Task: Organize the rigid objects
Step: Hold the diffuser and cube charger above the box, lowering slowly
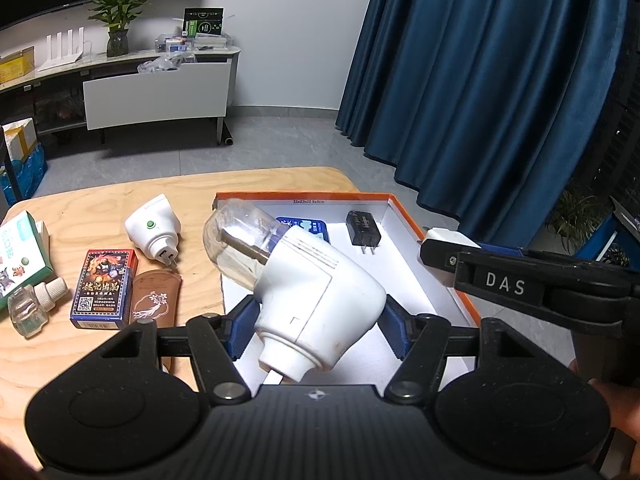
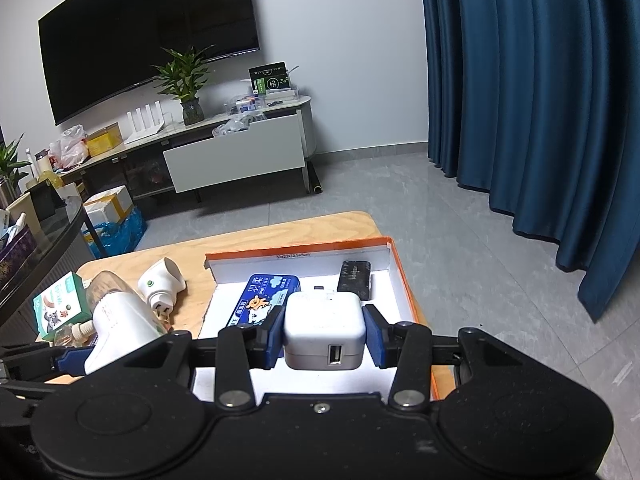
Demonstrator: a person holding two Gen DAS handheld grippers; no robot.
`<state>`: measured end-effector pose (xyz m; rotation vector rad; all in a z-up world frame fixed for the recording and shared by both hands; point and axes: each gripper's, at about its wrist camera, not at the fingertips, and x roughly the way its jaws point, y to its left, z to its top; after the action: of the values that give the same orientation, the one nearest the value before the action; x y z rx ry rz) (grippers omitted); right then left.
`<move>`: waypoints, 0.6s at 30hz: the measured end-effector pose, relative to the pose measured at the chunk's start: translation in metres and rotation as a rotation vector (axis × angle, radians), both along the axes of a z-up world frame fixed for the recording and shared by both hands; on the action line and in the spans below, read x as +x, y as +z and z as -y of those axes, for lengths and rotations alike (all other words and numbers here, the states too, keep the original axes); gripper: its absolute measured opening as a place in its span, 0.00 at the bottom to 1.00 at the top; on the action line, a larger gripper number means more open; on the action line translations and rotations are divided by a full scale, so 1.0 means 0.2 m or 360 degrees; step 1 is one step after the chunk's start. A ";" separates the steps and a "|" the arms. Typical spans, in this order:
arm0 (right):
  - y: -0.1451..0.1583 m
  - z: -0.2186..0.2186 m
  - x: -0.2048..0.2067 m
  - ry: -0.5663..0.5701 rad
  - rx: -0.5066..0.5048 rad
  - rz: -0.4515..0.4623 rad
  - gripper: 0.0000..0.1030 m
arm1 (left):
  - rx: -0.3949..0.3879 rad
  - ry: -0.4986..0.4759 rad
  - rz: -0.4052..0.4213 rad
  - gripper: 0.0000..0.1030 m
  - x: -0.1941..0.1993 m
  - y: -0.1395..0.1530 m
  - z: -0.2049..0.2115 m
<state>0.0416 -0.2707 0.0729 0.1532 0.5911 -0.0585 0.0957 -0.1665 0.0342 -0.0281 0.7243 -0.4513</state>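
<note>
- Here the left gripper (image 1: 316,320) is clamped on a white plug-in vaporizer (image 1: 320,296); its blue pads press the white body on both sides, and its clear bottle end points away, over the near-left corner of the orange-edged box (image 1: 404,204).
- The right gripper (image 2: 325,340) is closed on a white USB charger (image 2: 325,322), pads against its two sides, the USB port facing the camera, held above the box's white floor.
- Inside the box lie two things: one blue packet (image 2: 264,300) and one black charger (image 2: 355,276).
- On the wooden table (image 1: 100,204), left of the box, I count one second white vaporizer (image 1: 154,232), one card box (image 1: 105,288), one brown pouch (image 1: 157,300), one small clear bottle (image 1: 34,304) and one green-and-white carton (image 1: 20,248).
</note>
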 end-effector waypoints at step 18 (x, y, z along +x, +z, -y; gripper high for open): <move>-0.05 0.09 0.18 0.0028 -0.0005 -0.0102 0.50 | 0.0034 -0.0062 -0.0037 0.64 0.03 -0.06 0.08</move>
<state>0.0779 -0.2887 0.0622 0.1435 0.6560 -0.0477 0.1026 -0.1820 0.0216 0.0007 0.7537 -0.4811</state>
